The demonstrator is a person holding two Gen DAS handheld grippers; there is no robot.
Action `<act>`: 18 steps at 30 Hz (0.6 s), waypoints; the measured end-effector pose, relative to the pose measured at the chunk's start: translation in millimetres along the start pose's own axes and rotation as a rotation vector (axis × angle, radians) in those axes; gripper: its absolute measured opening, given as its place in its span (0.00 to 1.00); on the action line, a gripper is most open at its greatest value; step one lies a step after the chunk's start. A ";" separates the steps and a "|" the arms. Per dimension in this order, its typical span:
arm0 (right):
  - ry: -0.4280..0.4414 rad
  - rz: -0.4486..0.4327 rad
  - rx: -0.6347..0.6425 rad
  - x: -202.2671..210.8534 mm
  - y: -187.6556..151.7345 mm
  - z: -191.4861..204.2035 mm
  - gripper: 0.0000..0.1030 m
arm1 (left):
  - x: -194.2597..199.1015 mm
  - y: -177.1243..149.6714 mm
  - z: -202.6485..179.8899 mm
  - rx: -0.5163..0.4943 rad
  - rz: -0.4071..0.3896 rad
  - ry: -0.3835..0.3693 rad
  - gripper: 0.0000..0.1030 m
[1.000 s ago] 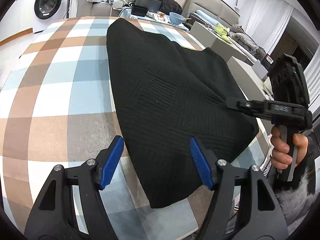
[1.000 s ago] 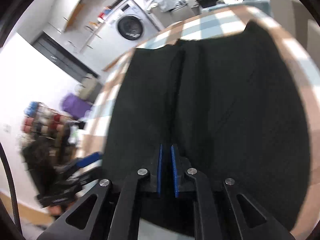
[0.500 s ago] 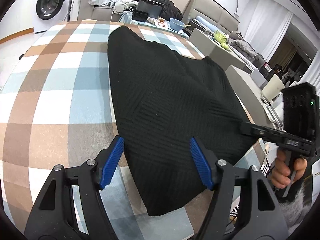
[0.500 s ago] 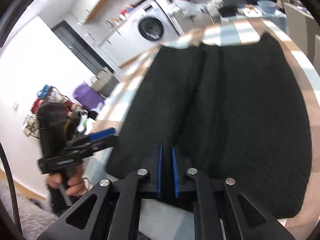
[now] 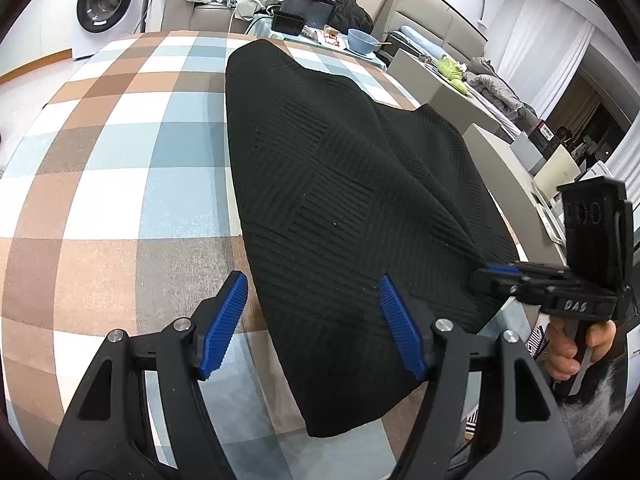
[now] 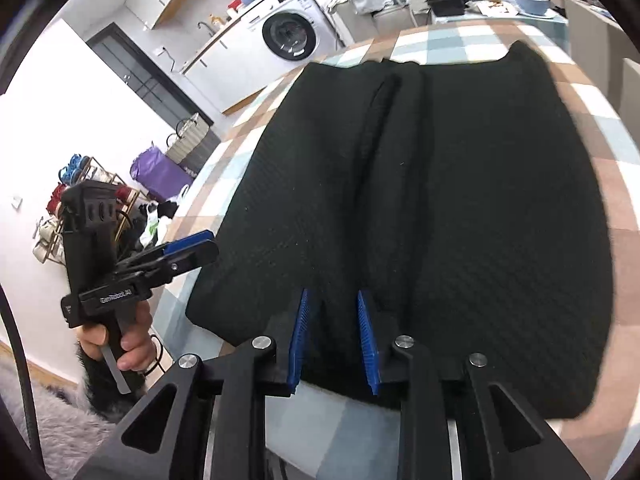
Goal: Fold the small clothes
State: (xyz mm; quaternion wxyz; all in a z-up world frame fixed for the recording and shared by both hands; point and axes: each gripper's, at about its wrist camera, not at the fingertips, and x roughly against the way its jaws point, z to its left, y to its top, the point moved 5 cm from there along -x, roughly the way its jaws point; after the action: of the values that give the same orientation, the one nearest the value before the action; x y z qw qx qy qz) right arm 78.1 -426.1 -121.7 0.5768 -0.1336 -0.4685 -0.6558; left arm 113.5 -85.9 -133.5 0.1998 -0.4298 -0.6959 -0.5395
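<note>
1. One black knit garment lies spread on the checked desk; near hem close to the desk's front edge, far end pointed toward the sofa side. A raised crease runs lengthwise down it in the right wrist view, so it looks partly folded or bunched, not flat.
2. Right claw sits at the near hem, blue pads parted a narrow way, cloth between and under them. Not pinched tight; whether the pads touch the knit, cannot tell. Judged: placed at the hem by the crease to take or let go an edge for a fold.
3. Left claw is wide open, nothing in it, hovering over the garment's near left edge, one pad above bare desk, the other above cloth. Judged: lined up to straddle that edge for a grab.
4. Each claw shows in the other's view, off the garment's opposite near corners: right claw seen, left claw seen.
5. Background only: washing machine, blue bowl beyond the desk.
</note>
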 end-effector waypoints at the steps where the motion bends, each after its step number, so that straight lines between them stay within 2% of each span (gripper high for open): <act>1: 0.002 0.027 0.013 -4.8 -1.0 1.9 0.24 | -0.5 0.4 0.2 0.001 0.001 0.002 0.64; 3: -0.004 0.015 0.023 2.9 -2.5 6.3 0.24 | -0.9 0.9 0.1 -0.002 0.000 0.006 0.64; 5: 0.003 -0.044 -0.006 16.2 4.2 5.2 0.29 | -2.3 1.3 -1.3 -0.013 0.002 0.015 0.64; 7: -0.055 -0.117 -0.054 32.1 10.9 -4.1 0.39 | -3.8 1.0 -4.3 -0.027 0.005 0.020 0.64; 8: -0.075 -0.133 -0.078 35.4 11.2 -12.0 0.39 | -4.8 1.2 -5.3 -0.031 0.006 0.018 0.64; 12: -0.073 -0.110 -0.132 27.8 3.3 -27.3 0.39 | -10.7 0.4 -8.3 -0.037 0.014 0.015 0.64; 14: -0.090 -0.101 -0.141 20.0 2.8 -30.3 0.32 | -12.1 0.8 -9.4 -0.039 0.014 0.016 0.64; 15: -0.095 -0.126 -0.144 17.9 5.3 -29.8 0.28 | -12.5 1.5 -9.7 -0.038 0.013 0.014 0.64; 18: -0.122 -0.137 -0.122 10.9 14.5 -23.5 0.09 | -11.4 4.7 -9.4 -0.028 0.007 0.010 0.64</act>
State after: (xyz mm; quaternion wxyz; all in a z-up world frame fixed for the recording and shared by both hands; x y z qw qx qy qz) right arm 96.2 -449.6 -119.6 0.4918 -0.1757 -0.4700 -0.7115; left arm 121.8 -98.6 -136.0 0.1992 -0.4325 -0.6858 -0.5504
